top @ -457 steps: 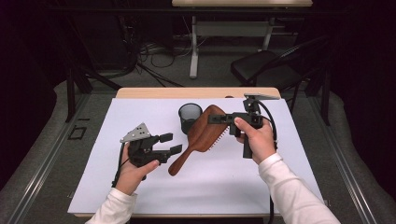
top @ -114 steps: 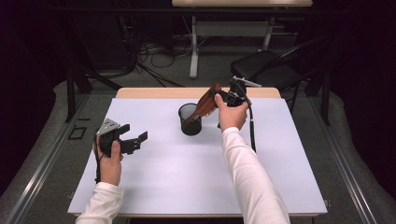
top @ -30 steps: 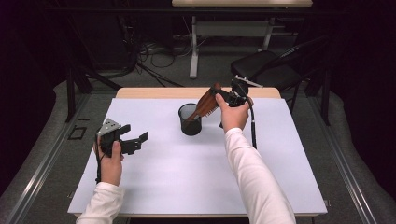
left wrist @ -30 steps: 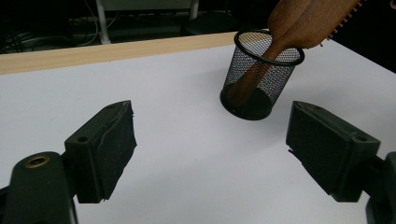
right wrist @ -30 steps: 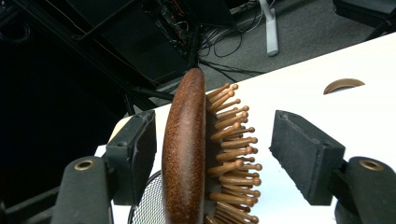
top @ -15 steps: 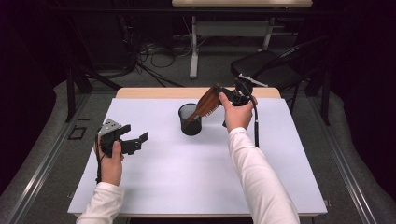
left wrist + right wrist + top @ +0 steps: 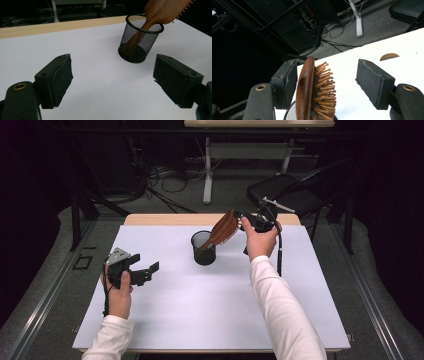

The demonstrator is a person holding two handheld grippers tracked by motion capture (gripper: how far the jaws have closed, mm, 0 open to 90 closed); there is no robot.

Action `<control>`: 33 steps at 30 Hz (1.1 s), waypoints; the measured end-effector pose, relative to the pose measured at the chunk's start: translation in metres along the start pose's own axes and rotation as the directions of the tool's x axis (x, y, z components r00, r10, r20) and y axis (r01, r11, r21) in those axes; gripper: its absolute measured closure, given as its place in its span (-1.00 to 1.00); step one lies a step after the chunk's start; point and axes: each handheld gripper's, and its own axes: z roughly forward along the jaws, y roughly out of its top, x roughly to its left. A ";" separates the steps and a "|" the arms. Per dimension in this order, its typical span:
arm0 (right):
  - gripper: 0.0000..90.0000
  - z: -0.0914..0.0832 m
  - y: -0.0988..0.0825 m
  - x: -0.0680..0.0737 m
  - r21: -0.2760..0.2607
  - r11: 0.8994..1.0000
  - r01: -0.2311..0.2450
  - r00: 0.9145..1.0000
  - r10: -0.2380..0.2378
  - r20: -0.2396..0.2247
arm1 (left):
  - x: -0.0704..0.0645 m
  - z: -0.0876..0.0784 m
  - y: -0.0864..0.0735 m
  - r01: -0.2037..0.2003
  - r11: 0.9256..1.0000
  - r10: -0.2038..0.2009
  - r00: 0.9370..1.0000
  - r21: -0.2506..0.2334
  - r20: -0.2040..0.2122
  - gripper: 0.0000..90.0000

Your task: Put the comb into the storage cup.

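Nearest, the left claw [image 7: 150,269] hovers spread and empty over the white worktop [image 7: 200,315]. Farther off, the brown wooden paddle hairbrush [image 7: 220,231] leans handle-down in the black wire-mesh cup [image 7: 203,248]. The right claw [image 7: 248,220] has just been closing a little around its head; one pad backs the wood, the other stands clear of the bristles. Seemingly the drop-in is finishing; next, let go and withdraw without tipping the cup. The handle tip is blurred behind the mesh.
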 end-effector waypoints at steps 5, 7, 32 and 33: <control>-0.23 -0.003 0.002 -0.001 -0.009 1.000 0.013 1.000 -0.013 -0.020 | 0.000 0.000 0.000 0.000 1.000 0.000 1.000 0.000 0.000 -0.65; -0.22 -0.005 0.003 -0.001 -0.021 1.000 0.022 0.999 -0.022 -0.027 | 0.000 0.000 0.000 -0.001 1.000 0.001 1.000 0.001 0.001 -0.65; 0.08 -0.029 0.018 -0.017 0.004 0.989 0.151 0.989 -0.151 -0.010 | -0.001 0.000 0.000 -0.001 1.000 0.001 1.000 -0.003 0.001 -0.65; 0.09 -0.030 0.018 -0.018 0.001 0.986 0.165 0.986 -0.165 -0.004 | -0.001 0.000 0.000 0.000 1.000 0.000 1.000 -0.003 0.000 -0.65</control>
